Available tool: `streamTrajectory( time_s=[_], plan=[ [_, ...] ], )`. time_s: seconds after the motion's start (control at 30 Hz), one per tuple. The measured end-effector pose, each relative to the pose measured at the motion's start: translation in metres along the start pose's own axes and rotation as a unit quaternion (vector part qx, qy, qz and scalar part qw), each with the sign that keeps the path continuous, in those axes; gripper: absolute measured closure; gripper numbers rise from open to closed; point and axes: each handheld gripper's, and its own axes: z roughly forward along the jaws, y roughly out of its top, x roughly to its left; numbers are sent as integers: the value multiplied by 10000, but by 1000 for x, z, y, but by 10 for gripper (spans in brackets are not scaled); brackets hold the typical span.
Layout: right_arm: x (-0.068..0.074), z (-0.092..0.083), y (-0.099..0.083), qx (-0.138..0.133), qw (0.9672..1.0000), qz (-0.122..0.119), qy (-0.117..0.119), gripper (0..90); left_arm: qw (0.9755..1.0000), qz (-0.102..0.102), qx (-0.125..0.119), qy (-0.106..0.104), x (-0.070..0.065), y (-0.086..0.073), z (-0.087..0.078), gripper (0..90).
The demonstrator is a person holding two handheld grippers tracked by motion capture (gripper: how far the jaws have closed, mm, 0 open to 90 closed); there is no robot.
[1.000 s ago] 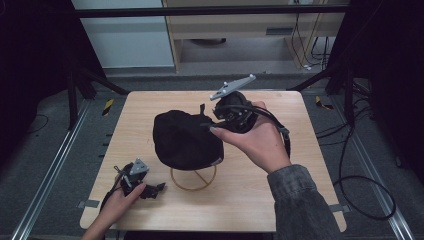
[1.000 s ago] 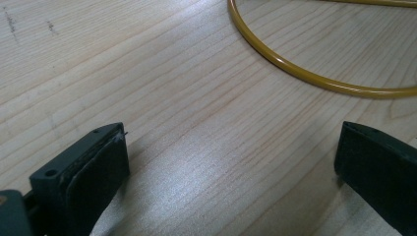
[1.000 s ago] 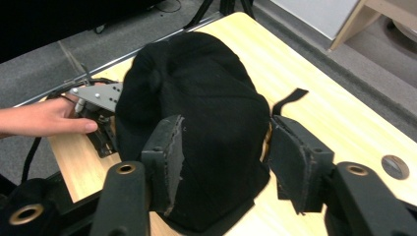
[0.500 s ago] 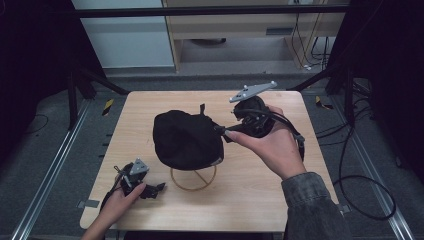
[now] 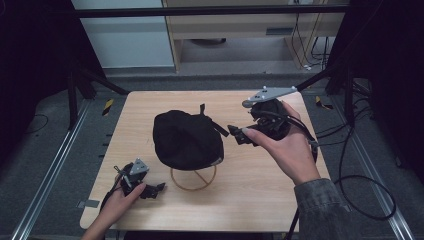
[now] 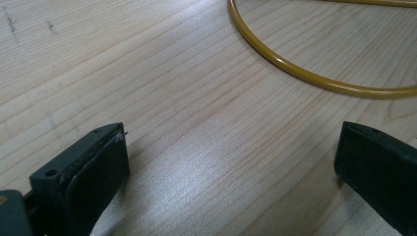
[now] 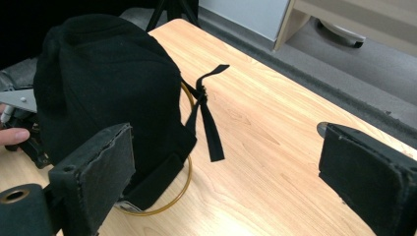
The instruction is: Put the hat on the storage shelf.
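The left hand-held gripper (image 5: 150,189) lay low on the tabletop (image 5: 260,200), at about 7 o'clock from the cap. A hand (image 5: 117,202) held it there. Its jaws stood wide apart with nothing between them, just bare wood. In the left gripper view, a curve of the yellow ring (image 6: 295,69) lay on the wood at about 1 o'clock, past the jaws.

The black cap (image 5: 186,140) sat in the middle of the tabletop. It rested on top of a stand with the yellow ring (image 5: 192,180) at its foot. The ring peeked out under the cap at 6 o'clock. A black strap (image 7: 206,110) hung off the back of the cap, and its end touched the wood.

The right hand-held gripper (image 5: 240,136) was at 3 o'clock from the cap, just beside it but not touching. A hand (image 5: 285,150) held it up. Its jaws had just been opening and stood wide, with nothing held between them. In the right gripper view, the cap showed behind the left jaw.
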Motion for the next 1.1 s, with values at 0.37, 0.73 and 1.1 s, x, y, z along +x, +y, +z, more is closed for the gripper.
streamTrajectory(
  time_s=[0.37, 0.73, 1.1],
  plan=[
    [-15, 11, -58, 266, 9991, 174, -272, 112, 10000, -5, -11, 7, 0, 0, 0, 0],
    [-17, 46, -136, 678, 9958, 458, -414, 123, 10000, -1, 4, 2, 0, 0, 0, 0],
    [-23, 100, -195, 881, 9886, 1092, -544, 121, 10000, -2, 4, 6, -1, 0, 0, 0]
  ],
)
